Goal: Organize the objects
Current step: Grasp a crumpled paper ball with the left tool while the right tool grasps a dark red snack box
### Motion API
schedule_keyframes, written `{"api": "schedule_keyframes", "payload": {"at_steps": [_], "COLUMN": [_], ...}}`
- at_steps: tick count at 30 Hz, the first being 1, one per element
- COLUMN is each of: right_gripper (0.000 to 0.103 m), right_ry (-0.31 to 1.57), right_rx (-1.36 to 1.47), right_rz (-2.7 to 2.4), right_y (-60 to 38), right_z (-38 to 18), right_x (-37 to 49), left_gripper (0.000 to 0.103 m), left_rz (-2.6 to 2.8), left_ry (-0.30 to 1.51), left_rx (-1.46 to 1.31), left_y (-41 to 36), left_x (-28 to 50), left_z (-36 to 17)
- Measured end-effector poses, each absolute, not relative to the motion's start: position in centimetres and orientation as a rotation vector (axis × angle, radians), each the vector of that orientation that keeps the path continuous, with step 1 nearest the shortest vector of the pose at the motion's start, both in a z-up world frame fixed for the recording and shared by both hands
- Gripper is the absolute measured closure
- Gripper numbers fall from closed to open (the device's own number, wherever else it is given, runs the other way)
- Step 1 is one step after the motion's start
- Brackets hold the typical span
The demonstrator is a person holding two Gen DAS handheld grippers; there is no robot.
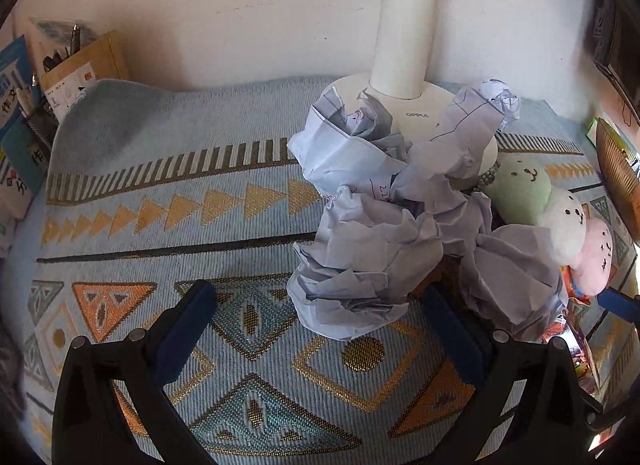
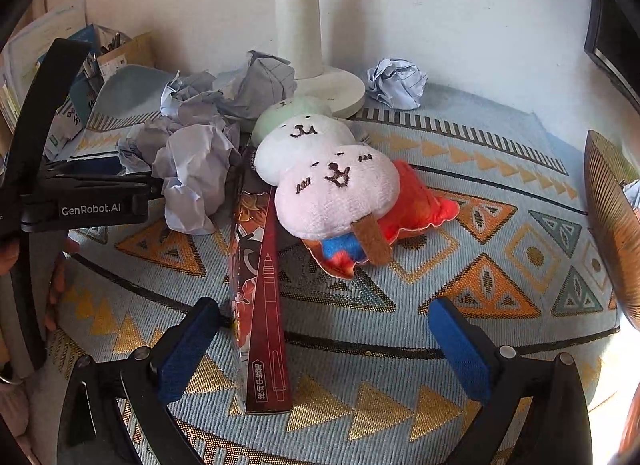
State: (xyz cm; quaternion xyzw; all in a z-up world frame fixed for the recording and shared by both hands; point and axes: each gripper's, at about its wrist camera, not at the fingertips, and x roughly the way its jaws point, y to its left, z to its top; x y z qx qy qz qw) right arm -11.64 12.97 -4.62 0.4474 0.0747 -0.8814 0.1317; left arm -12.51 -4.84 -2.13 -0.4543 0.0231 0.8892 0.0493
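Note:
A heap of crumpled white paper (image 1: 368, 233) lies on the patterned cloth in front of the lamp base. My left gripper (image 1: 316, 305) is open, its blue pads on either side of the nearest wad, not touching it. In the right wrist view the same heap (image 2: 192, 153) sits at left with the left gripper's body (image 2: 80, 201) beside it. A three-part plush toy (image 2: 328, 181) in green, white and pink lies on a red snack bag (image 2: 416, 205). A long dark red pen box (image 2: 260, 285) lies between my right gripper's (image 2: 324, 325) open fingers, near the left pad.
A white lamp (image 1: 404, 45) stands against the wall. Another paper ball (image 2: 396, 81) lies right of its base. A desk organiser with pens and books (image 1: 60, 65) is at far left. A brown ribbed object (image 2: 612, 217) stands at the right edge. The patterned cloth (image 1: 200, 201) covers the desk.

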Motion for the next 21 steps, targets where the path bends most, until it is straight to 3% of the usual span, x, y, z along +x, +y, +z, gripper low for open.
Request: {"api": "schedule_keyframes", "payload": {"at_steps": [13, 14, 15, 16, 17, 18, 21], "right_gripper": [0.002, 0.008, 0.022, 0.032, 0.054, 0.084, 0.085], "right_ry": [0.217, 0.228, 0.236, 0.26, 0.296, 0.342, 0.547], "right_rx": [1.281, 1.266, 1.238, 1.203, 1.17, 1.134, 1.06], "right_rz": [-2.56, -2.552, -2.534, -2.515, -2.496, -2.468, -2.484], "right_y": [12.1, 11.9, 11.6, 11.1, 10.4, 9.5, 7.1], "right_z": [-4.5, -4.4, -4.2, -4.0, -3.8, -3.7, -3.7], "right_x": [-11.7, -11.5, -11.2, -10.8, -10.2, -9.6, -8.0], "left_gripper": [0.0, 0.0, 0.001, 0.016, 0.055, 0.052, 0.052], "left_rz": [2.725, 2.725, 2.727, 2.746, 2.776, 2.807, 2.838], "left_ry": [0.061, 0.059, 0.056, 0.048, 0.037, 0.02, -0.066], "left_rx": [-1.386, -1.385, -1.381, -1.361, -1.327, -1.302, -1.251], "left_y": [-4.1, -4.1, -4.1, -4.2, -4.4, -5.0, -6.0], "left_x": [-12.4, -12.4, -12.4, -12.1, -11.6, -10.8, -10.1], "left_z": [-2.0, -2.0, -1.9, -1.7, -1.3, -1.1, -0.5]}}
